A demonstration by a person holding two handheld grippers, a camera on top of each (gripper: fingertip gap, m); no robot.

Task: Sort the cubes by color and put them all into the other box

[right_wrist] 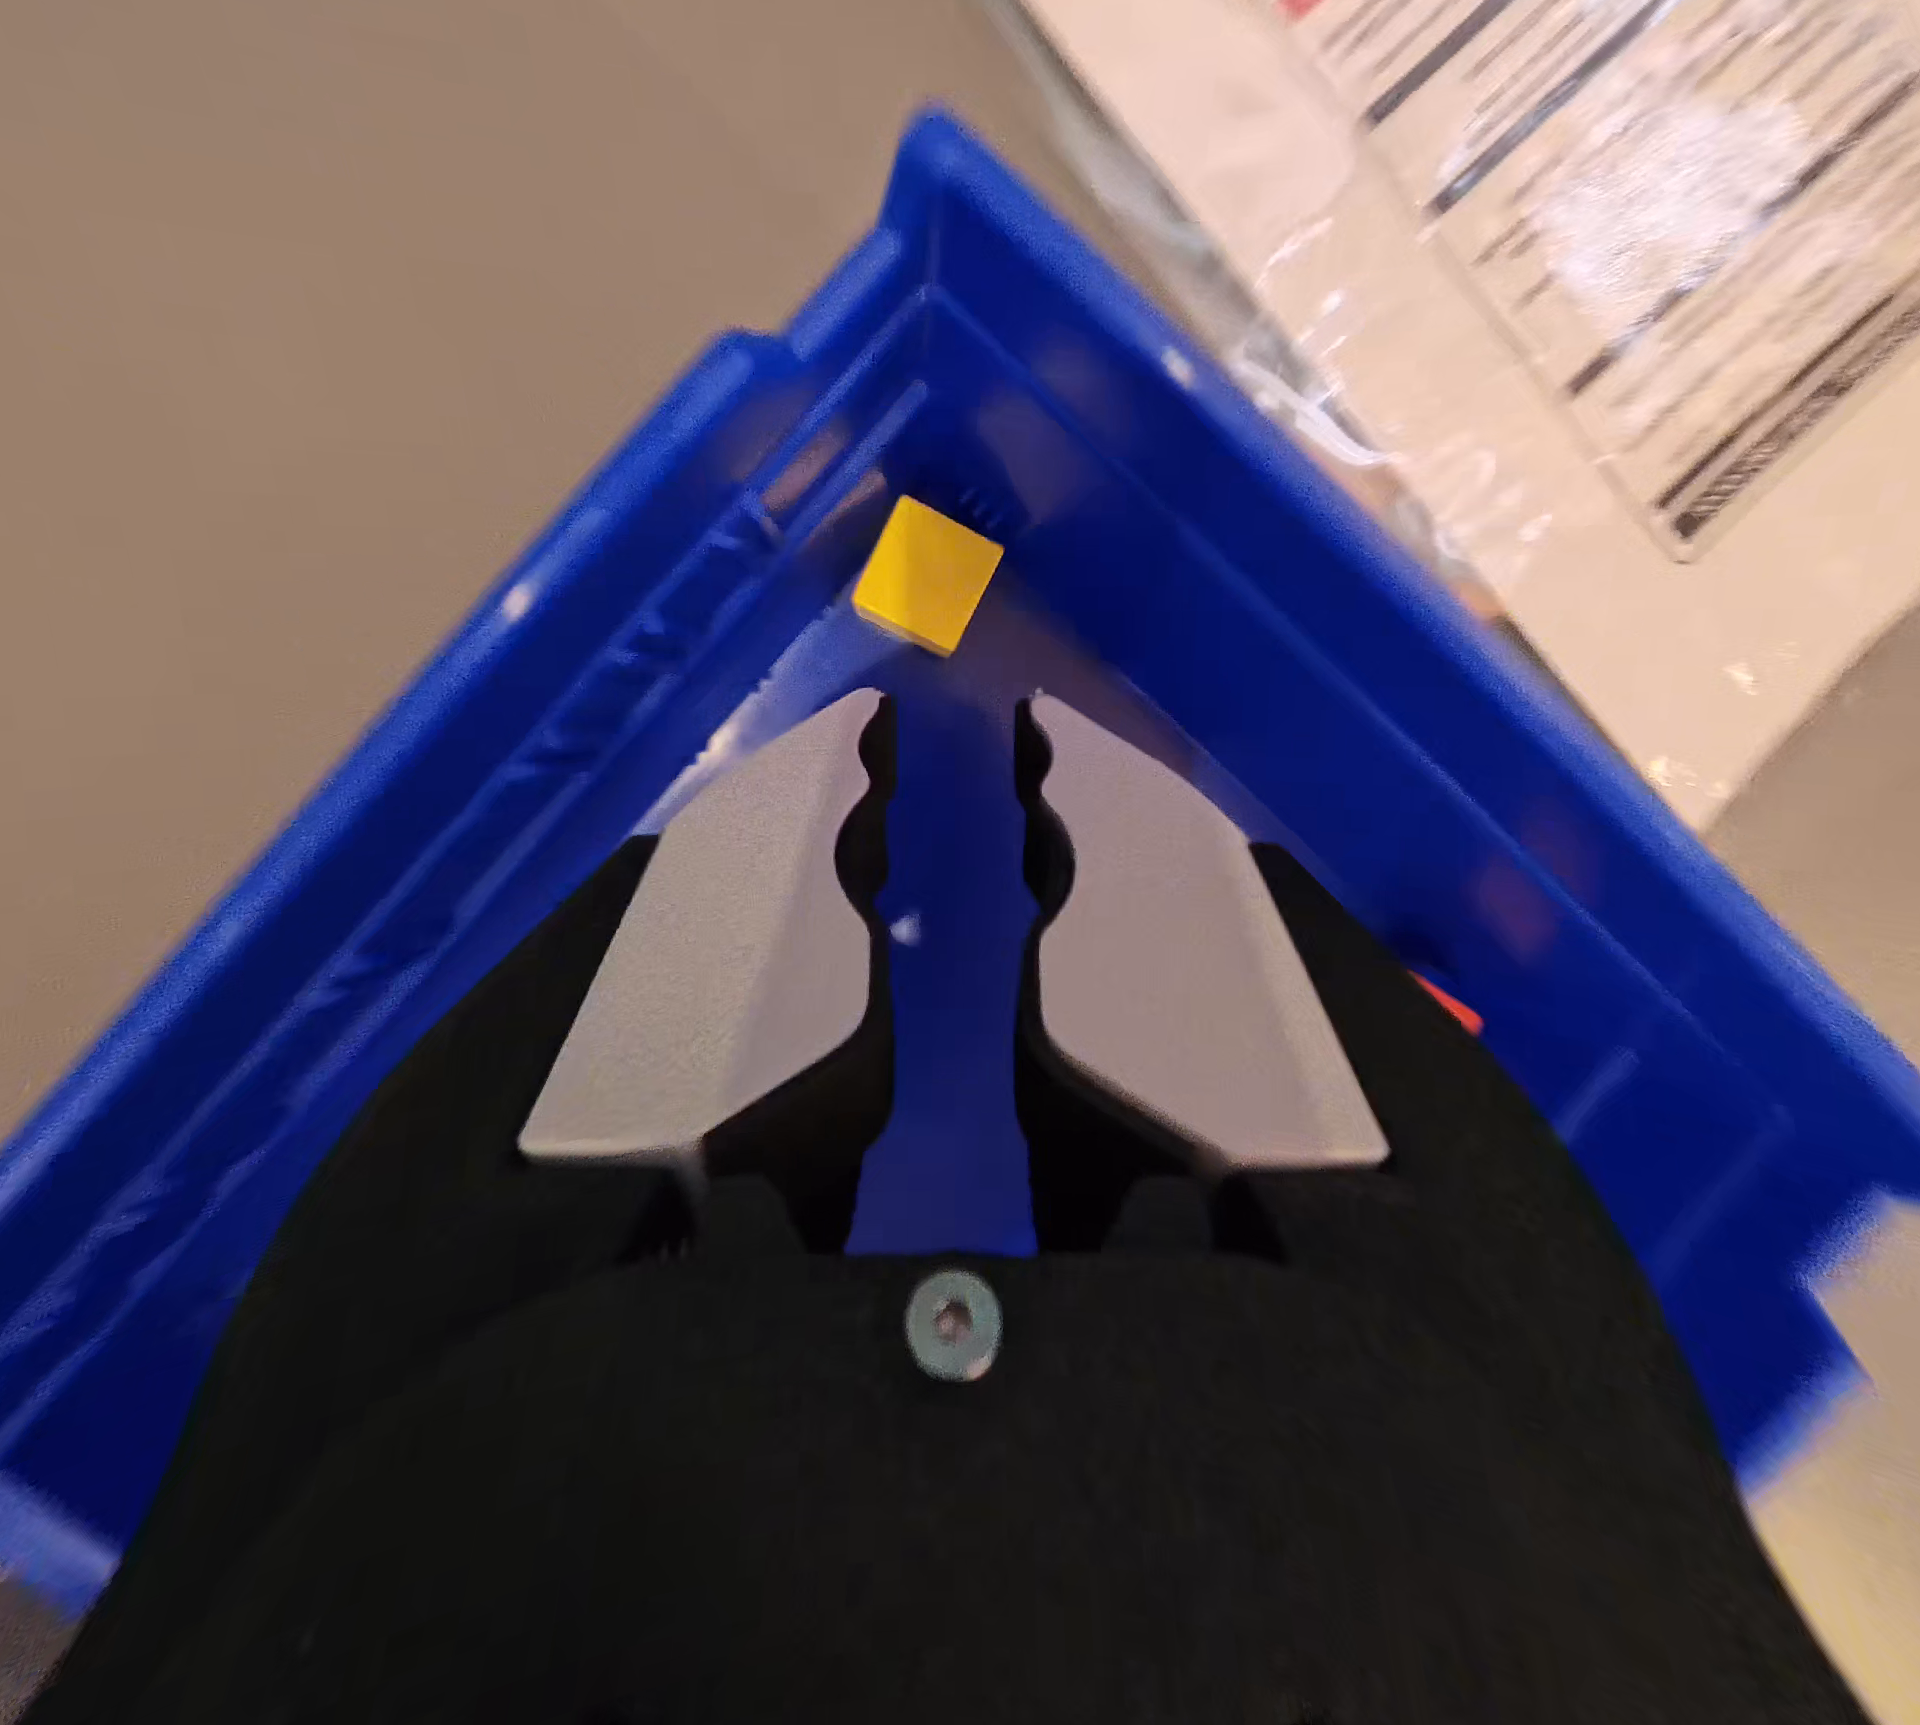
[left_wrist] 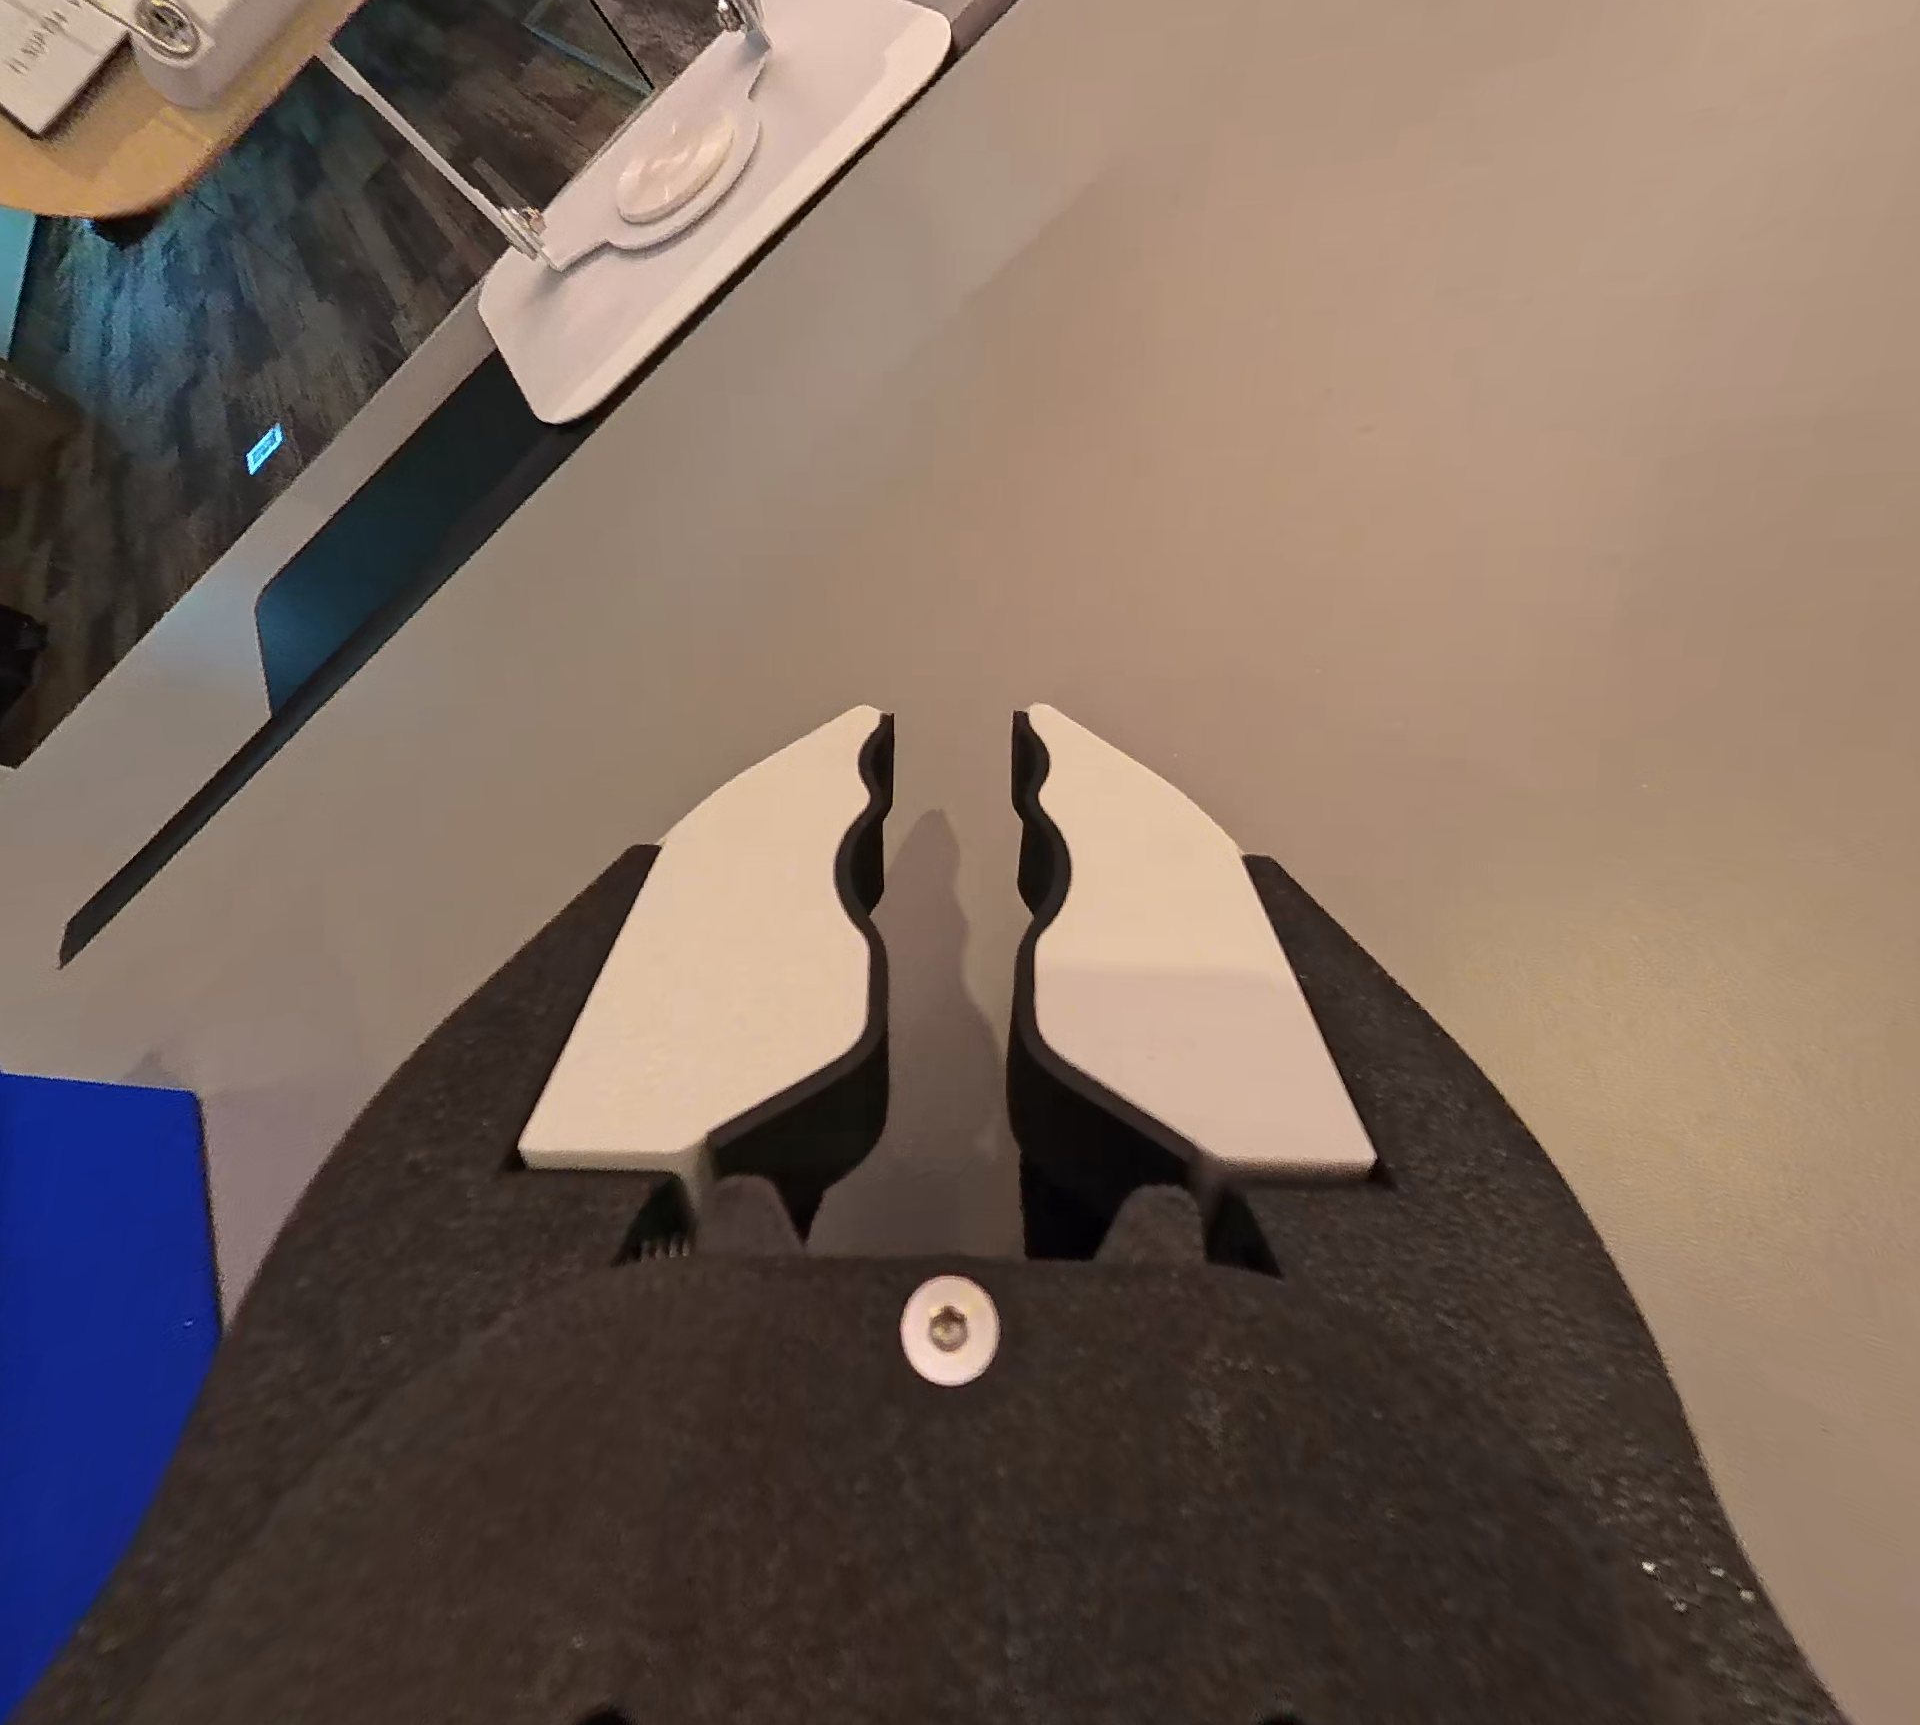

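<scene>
Right wrist view, motion-blurred, showed the right gripper [right_wrist: 951,709] spread and empty inside the blue plastic box [right_wrist: 1299,532], the small yellow cube [right_wrist: 927,576] lying in its far corner. A red-orange object [right_wrist: 1444,1005] beside that box wall was mostly hidden. Left gripper [left_wrist: 951,725] hovered spread over bare grey table [left_wrist: 1351,325], a blue edge [left_wrist: 94,1312] cut off.

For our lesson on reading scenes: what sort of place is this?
Probably an office or lab workstation. A white desk lamp base stands on a grey tabletop above carpeted floor, and a blue plastic bin holds a yellow cube.

Yellow cube [right_wrist: 927,576], blue box [right_wrist: 1299,532]
</scene>
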